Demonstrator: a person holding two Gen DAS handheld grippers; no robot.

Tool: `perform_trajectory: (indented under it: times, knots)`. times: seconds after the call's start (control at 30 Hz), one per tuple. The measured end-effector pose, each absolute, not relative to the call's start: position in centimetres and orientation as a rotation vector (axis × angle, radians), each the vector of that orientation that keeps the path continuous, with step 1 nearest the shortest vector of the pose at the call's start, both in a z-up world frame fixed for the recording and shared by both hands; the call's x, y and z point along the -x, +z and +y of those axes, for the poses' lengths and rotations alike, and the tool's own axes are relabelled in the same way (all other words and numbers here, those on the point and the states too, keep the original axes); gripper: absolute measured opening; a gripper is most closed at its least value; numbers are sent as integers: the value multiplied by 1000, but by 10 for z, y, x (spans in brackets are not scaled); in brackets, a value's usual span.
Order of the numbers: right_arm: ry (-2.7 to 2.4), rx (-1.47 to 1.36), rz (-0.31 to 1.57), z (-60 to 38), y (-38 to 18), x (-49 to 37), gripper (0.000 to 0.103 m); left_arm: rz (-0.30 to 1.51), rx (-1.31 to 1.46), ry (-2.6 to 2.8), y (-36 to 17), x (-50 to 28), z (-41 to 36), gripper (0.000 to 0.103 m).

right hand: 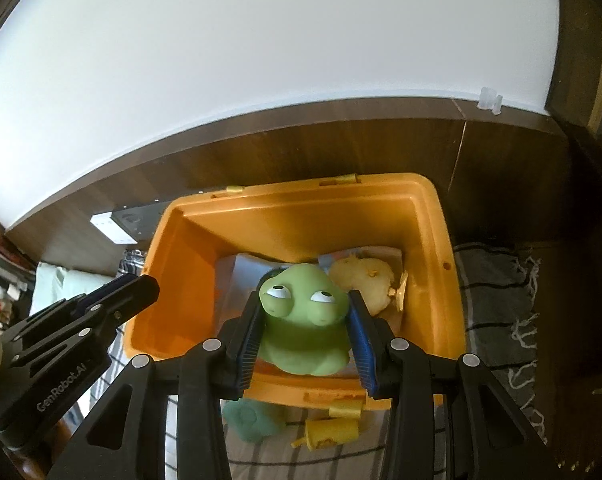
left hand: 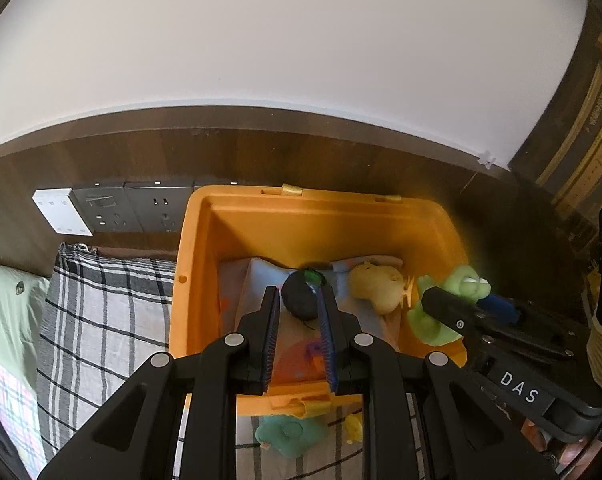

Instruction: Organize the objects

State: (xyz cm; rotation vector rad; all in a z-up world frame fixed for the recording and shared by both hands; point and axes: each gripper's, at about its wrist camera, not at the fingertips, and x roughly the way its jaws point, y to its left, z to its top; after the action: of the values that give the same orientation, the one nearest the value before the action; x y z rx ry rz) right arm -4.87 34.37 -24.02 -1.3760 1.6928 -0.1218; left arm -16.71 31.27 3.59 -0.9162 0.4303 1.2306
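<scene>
Partly, the floor of the orange bin (left hand: 321, 216) is hidden by the tools, and the pale sheets lying there cannot be identified. Below the near rim, a teal toy (right hand: 247, 420) and a yellow toy (right hand: 333, 432) on the checked bedcover (left hand: 101, 300) are cut off by the black linkages.

The left tool (left hand: 299, 300) is seen over the bin with its jaws a moderate way apart; a dark round object (left hand: 299, 298) lies between the tips, but whether it is gripped cannot be told.

The right tool (right hand: 305, 308) is closed on the green frog toy (right hand: 301, 320), which is held above the near part of the bin, beside a cream duck toy (right hand: 365, 280) resting inside.
</scene>
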Motion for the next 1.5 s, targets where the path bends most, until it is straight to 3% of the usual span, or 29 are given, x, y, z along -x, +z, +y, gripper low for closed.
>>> perform_trajectory:
  times: [0.3,0.47,0.5,0.57,0.6,0.97,1.5]
  knots:
    - [-96,1438,1674,326,-254,42,41,472,923,1241,23,165,325,27]
    - [-90,1479,1658,318,-259,41,41,490,921,1278,20,168,326,48]
    - [-93,1485,1656,317,-260,40,46,487,924,1281,20,170,325,51]
    - [-96,1496,1645,317,-260,40,65,480,925,1293,21,173,324,57]
    - [-96,1502,1631,317,-259,39,67,481,916,1306,22,174,322,58]
    - [-14,1566,1529,327,-245,48,67,481,889,1350,29,182,302,85]
    - [93,1619,1407,341,-210,70,67,477,874,1339,37,185,266,91]
